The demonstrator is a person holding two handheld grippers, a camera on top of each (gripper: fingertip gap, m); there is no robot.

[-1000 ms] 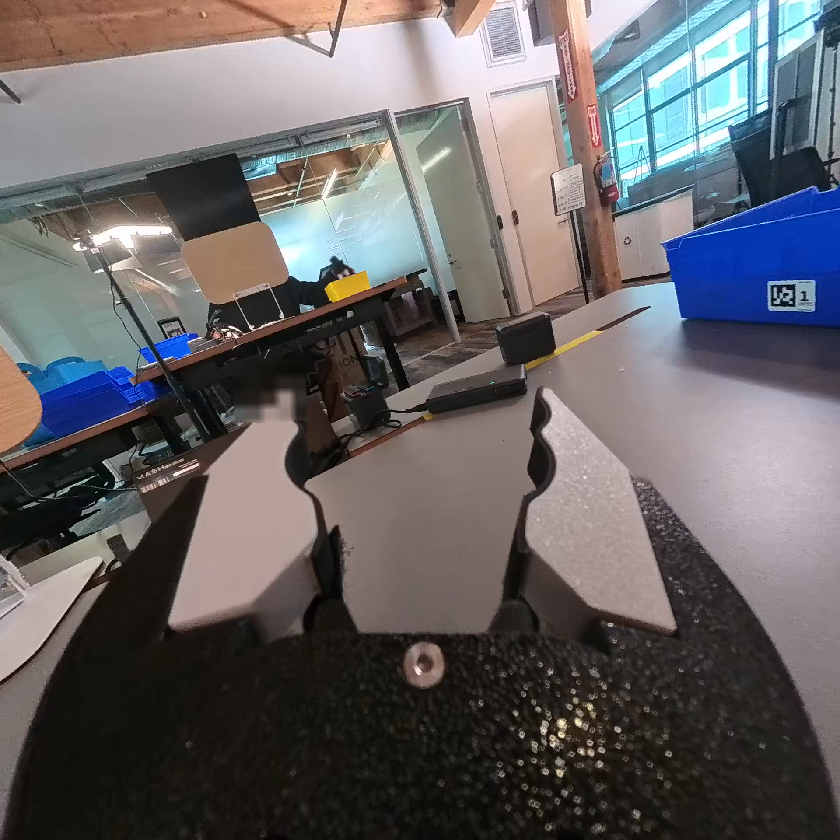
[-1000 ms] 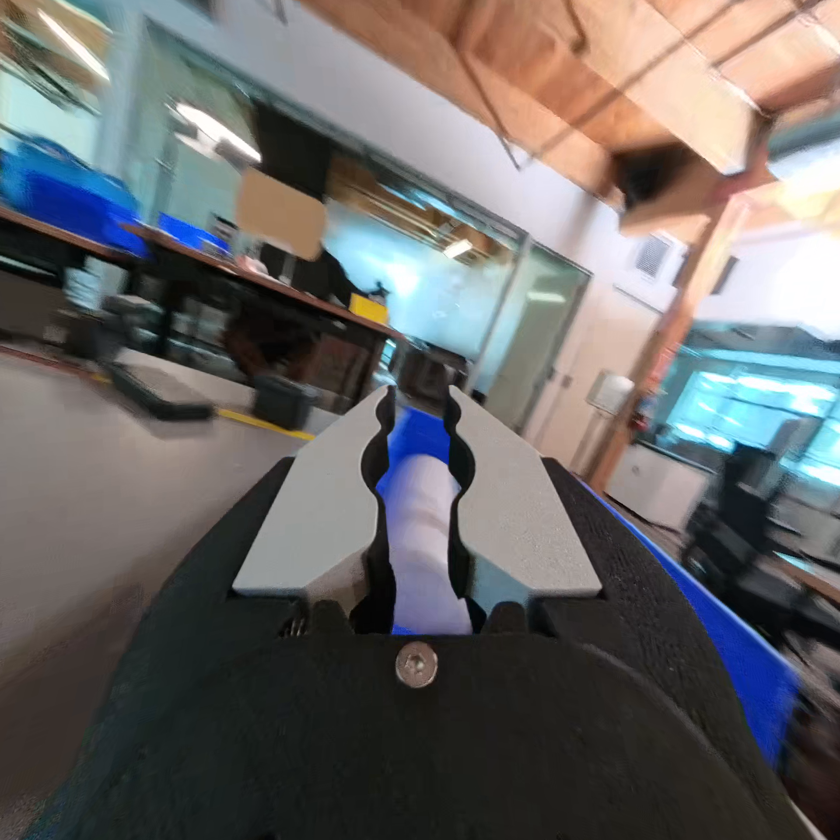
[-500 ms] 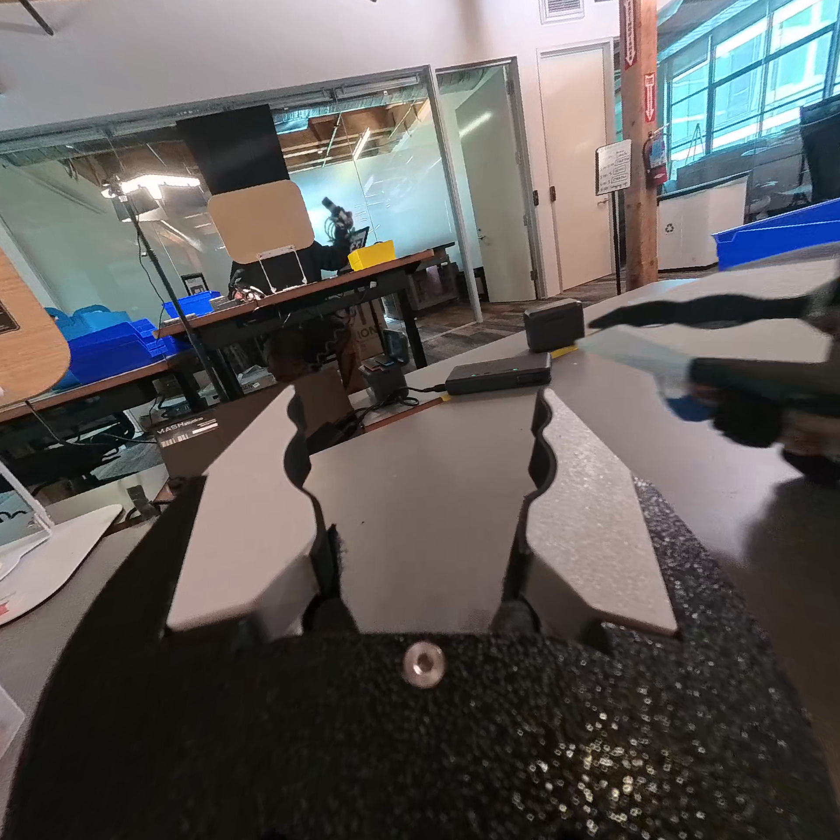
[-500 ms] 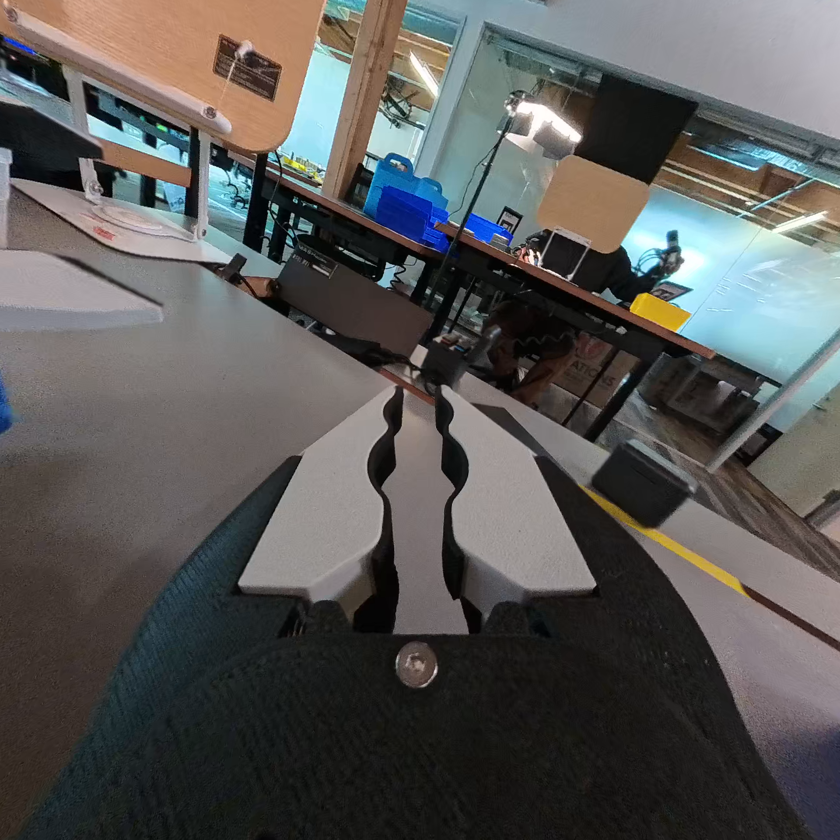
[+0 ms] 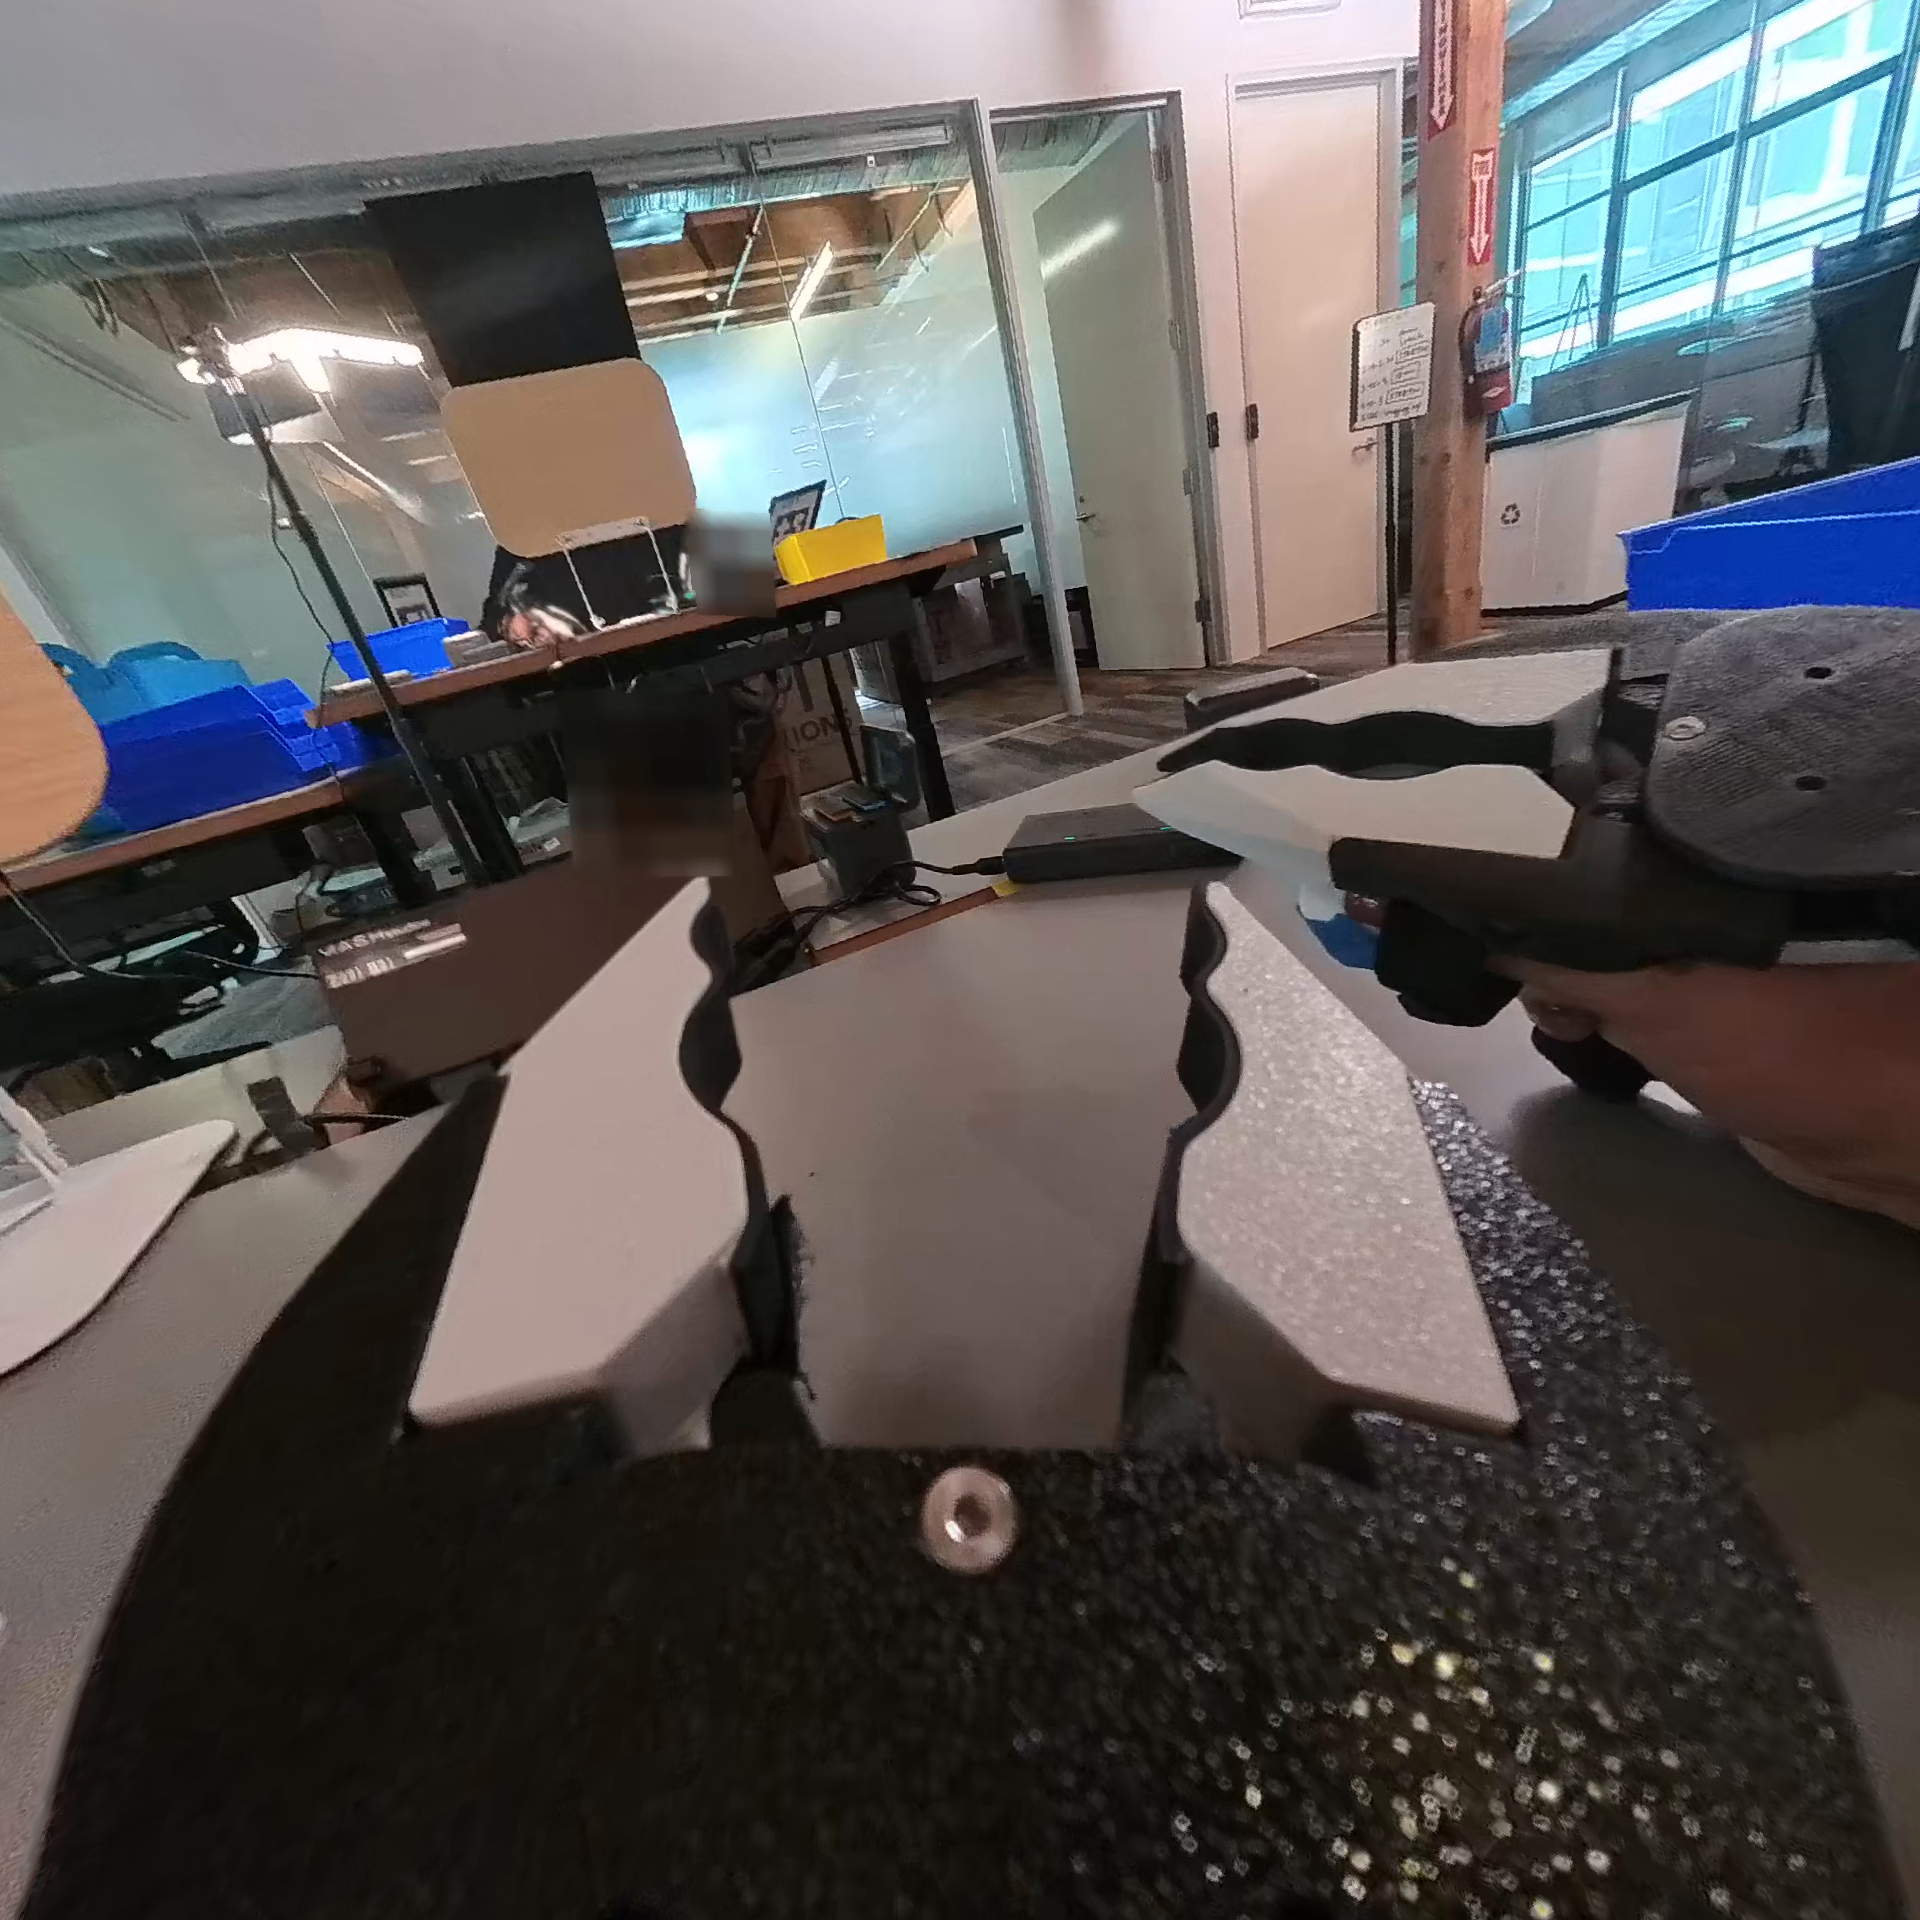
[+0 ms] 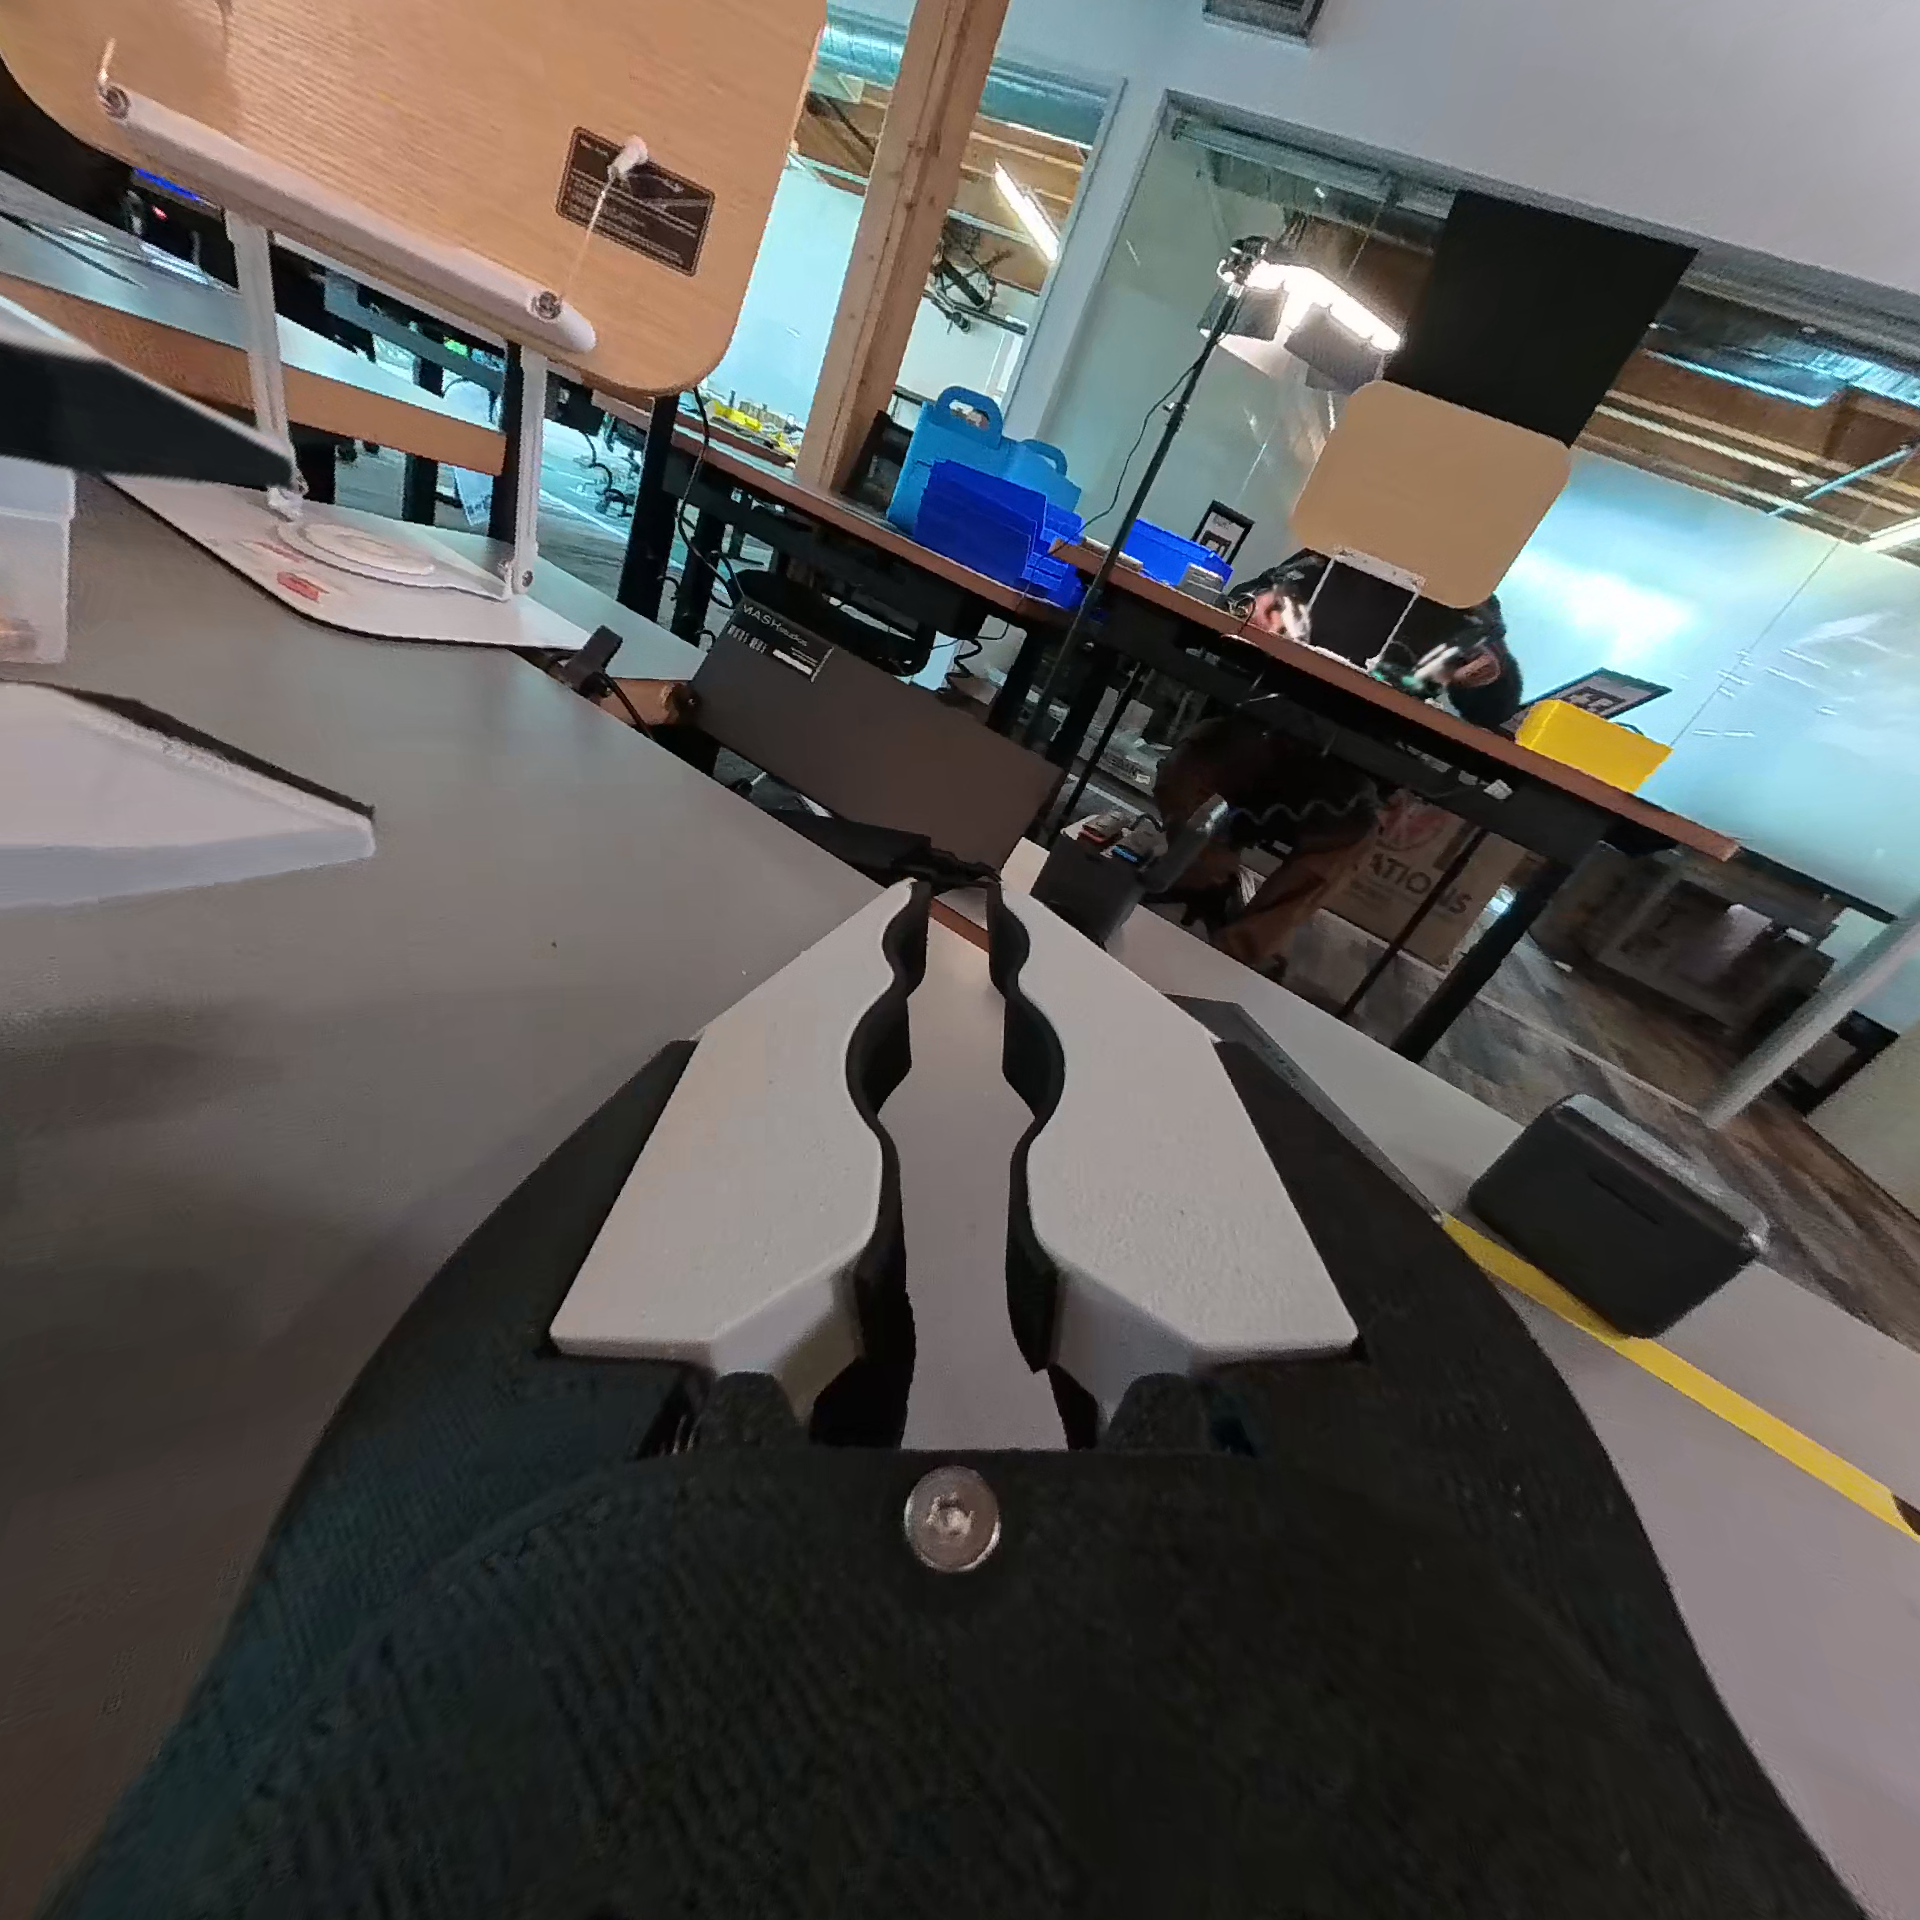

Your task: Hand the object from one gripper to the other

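My left gripper is open wide and empty, low over the grey table. My right gripper has its fingers close together with a narrow gap. In the left wrist view it comes in from the right, held by a hand, with its tips just ahead and right of my left fingers. A small white and blue object sticks out beneath its fingers. In the right wrist view only a pale strip shows in the gap. One left finger shows at that view's left edge.
A blue bin stands at the far right. A black power bank with a cable and a black box lie by a yellow tape line. A wooden panel on a white stand is at the left.
My right gripper swung from over the blue bin to the left and now points in beside my left gripper's open fingers. My left gripper stayed open and barely moved.
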